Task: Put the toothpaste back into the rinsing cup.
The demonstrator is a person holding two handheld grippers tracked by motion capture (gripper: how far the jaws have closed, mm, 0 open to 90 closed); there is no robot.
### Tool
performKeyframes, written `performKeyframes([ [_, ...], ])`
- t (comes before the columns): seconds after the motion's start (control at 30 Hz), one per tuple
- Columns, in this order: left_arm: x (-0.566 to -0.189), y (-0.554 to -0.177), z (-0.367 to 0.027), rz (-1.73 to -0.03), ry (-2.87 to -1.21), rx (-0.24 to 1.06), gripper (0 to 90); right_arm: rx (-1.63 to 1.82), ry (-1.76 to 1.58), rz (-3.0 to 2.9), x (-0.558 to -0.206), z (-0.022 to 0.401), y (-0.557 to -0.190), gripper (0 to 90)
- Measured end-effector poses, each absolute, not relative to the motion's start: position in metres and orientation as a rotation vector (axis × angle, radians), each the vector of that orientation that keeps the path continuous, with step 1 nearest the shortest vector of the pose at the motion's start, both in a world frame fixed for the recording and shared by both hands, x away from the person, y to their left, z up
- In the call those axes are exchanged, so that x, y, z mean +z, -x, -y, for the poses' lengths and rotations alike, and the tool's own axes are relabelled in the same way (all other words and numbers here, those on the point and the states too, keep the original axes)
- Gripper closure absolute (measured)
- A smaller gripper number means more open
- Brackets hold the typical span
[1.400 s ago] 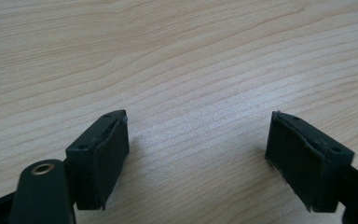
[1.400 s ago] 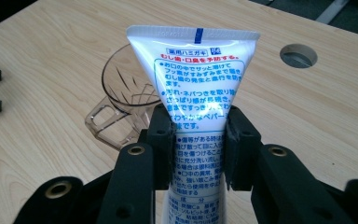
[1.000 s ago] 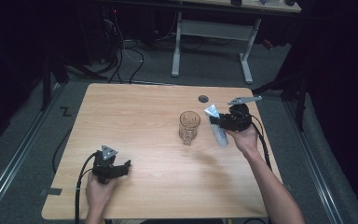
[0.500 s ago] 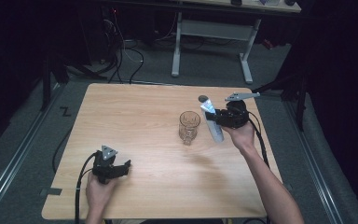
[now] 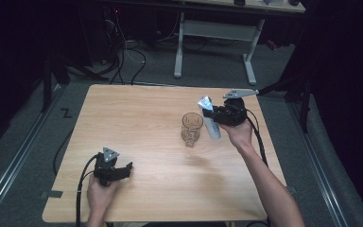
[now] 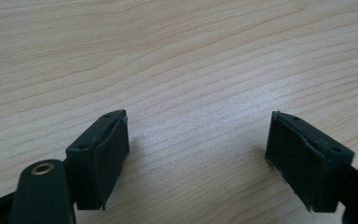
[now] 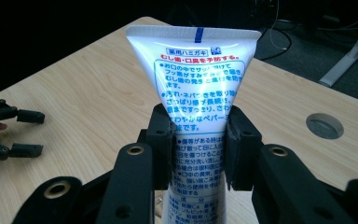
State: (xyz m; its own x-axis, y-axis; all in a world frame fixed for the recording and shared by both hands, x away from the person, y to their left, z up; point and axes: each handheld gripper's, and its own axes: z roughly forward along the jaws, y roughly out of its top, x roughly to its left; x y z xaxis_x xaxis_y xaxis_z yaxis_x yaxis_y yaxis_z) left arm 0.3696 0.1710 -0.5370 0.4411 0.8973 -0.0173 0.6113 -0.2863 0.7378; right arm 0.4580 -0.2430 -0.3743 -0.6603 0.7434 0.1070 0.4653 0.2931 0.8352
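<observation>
Two tools are at work over a light wooden bench; the right tool, at the centre right of the high view, pinches a white toothpaste tube across its middle, both pads pressed against the printed sides. In the right gripper view the tube rises between the black jaws, its flat crimped end at the top of the frame and blue and red print running down its face. In the high view the tube is tilted, crimped end toward the upper left, lower end slanting down to the right of a clear drinking glass; the glass stands upright on the bench just left of the tube, and whether the two touch cannot be told. The left tool sits at the lower left of the high view, low over the bench, held by a hand; in the left gripper view its jaws are spread wide, bare wood grain between them. A round hole in the bench shows at the right of the right gripper view.
</observation>
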Motion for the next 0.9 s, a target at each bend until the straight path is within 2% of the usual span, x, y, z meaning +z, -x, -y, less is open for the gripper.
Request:
performKeyframes([
  [0.9, -0.537, -0.370, -0.171, -1.263, -2.012, 0.536, 21.4, 1.335, -1.095, -2.206, -0.372, 0.221, -0.479, 67.8],
])
